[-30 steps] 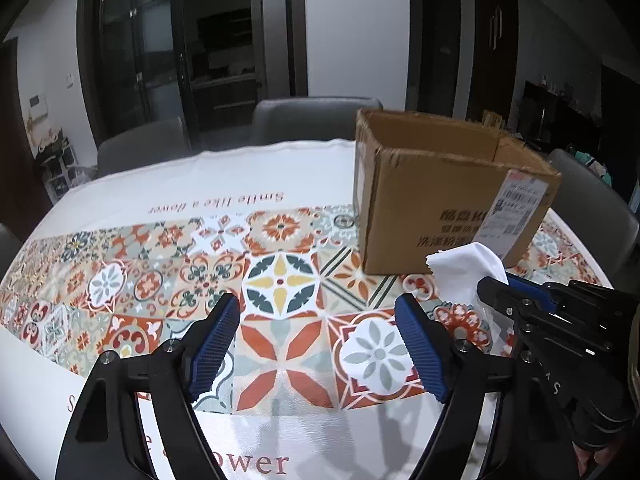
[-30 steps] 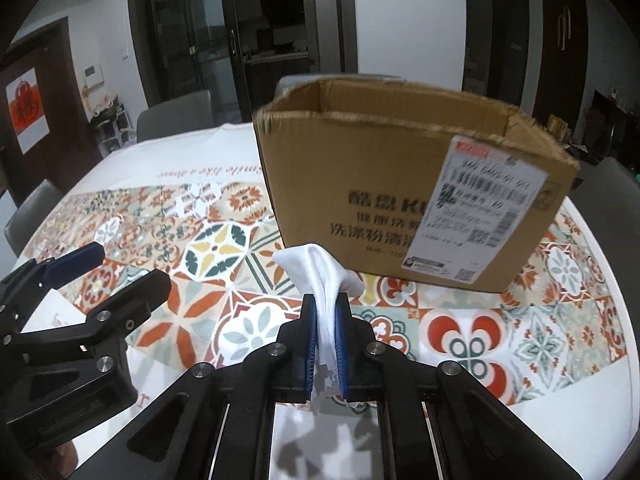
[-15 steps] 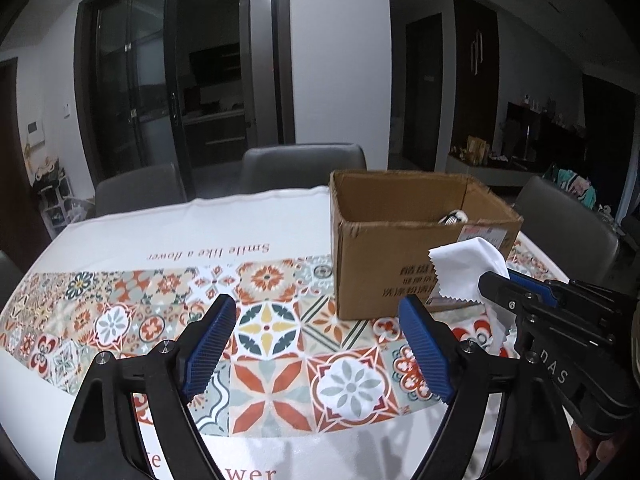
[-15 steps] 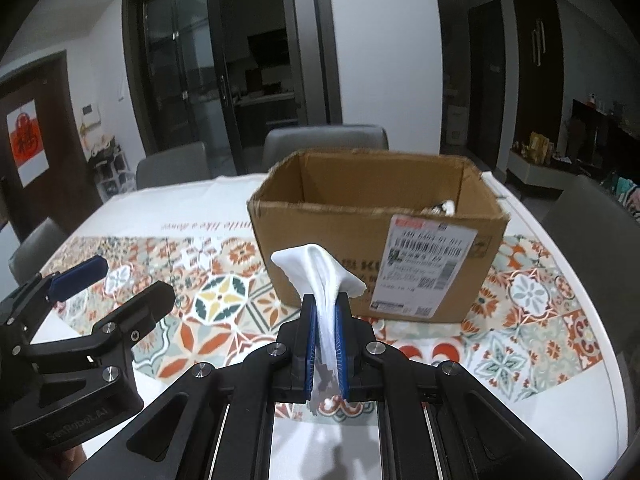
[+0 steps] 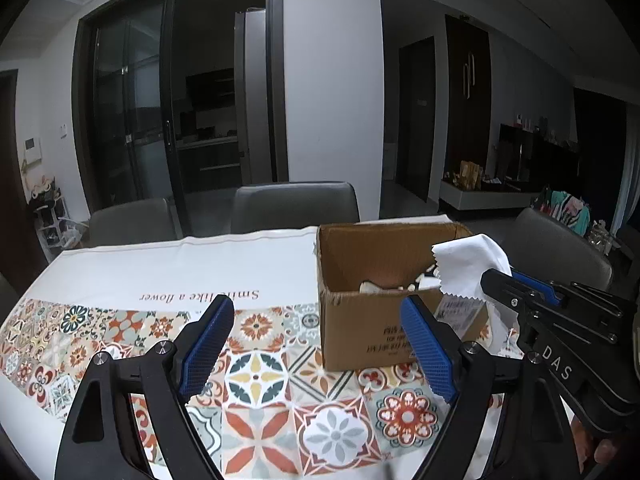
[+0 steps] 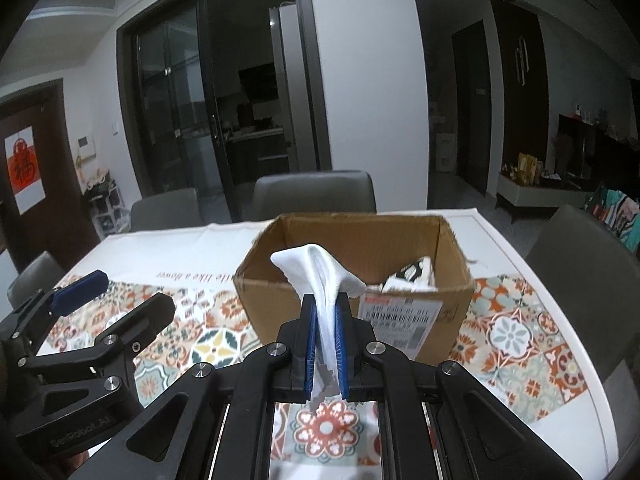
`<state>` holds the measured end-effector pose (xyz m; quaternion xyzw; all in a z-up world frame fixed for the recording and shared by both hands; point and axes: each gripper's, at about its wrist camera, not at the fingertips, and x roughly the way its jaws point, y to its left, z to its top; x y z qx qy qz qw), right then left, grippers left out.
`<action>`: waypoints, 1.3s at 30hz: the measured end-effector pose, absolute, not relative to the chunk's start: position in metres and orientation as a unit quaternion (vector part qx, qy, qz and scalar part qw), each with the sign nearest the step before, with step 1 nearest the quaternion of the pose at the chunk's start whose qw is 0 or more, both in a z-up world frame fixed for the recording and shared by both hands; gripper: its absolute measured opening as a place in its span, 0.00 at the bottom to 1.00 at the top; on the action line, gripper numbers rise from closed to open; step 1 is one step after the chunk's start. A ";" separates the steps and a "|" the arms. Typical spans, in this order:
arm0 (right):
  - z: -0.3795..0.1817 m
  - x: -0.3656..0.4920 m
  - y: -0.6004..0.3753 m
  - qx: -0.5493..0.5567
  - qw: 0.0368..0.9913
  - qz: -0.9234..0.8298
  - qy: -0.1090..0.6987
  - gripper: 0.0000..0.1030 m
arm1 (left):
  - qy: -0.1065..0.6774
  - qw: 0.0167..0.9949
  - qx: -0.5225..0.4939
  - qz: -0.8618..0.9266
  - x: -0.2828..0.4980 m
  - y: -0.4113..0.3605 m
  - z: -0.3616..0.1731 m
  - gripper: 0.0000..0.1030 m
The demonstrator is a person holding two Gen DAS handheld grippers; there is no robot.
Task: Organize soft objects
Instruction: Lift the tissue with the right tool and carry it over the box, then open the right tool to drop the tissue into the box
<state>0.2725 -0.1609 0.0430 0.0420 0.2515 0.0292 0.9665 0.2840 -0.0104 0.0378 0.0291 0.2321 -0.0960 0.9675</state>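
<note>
One white cloth clamped in right hand-held gripper.

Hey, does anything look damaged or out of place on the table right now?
Only minor wear: the open brown cardboard box has a ragged, torn rim at its right corner. Nothing is spilled.

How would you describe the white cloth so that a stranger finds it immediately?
Find the open cardboard box on the patterned tablecloth. Before its near wall, the right tool pinches a white cloth. It alone is held in the air, plain white with zigzag edges.
</note>
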 end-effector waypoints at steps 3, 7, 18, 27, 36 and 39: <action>0.049 0.278 -0.164 0.042 0.969 0.027 0.242 0.10 | 0.228 0.968 0.023 -0.098 0.291 -0.011 0.042 0.83; 0.057 0.288 -0.169 0.040 0.972 0.025 0.231 0.10 | 0.223 0.970 0.019 -0.099 0.301 -0.014 0.046 0.84; 0.066 0.318 -0.171 0.026 0.975 0.023 0.219 0.10 | 0.226 0.970 0.012 -0.094 0.326 -0.018 0.046 0.84; 0.057 0.350 -0.179 0.025 0.973 0.026 0.228 0.10 | 0.232 0.969 0.023 -0.087 0.346 -0.025 0.036 0.84; 0.034 0.388 -0.183 0.025 0.963 0.032 0.267 0.10 | 0.248 0.965 0.028 -0.081 0.365 -0.033 0.020 0.85; 0.026 0.398 -0.188 0.031 0.958 0.036 0.283 0.11 | 0.253 0.964 0.029 -0.080 0.369 -0.035 0.017 0.85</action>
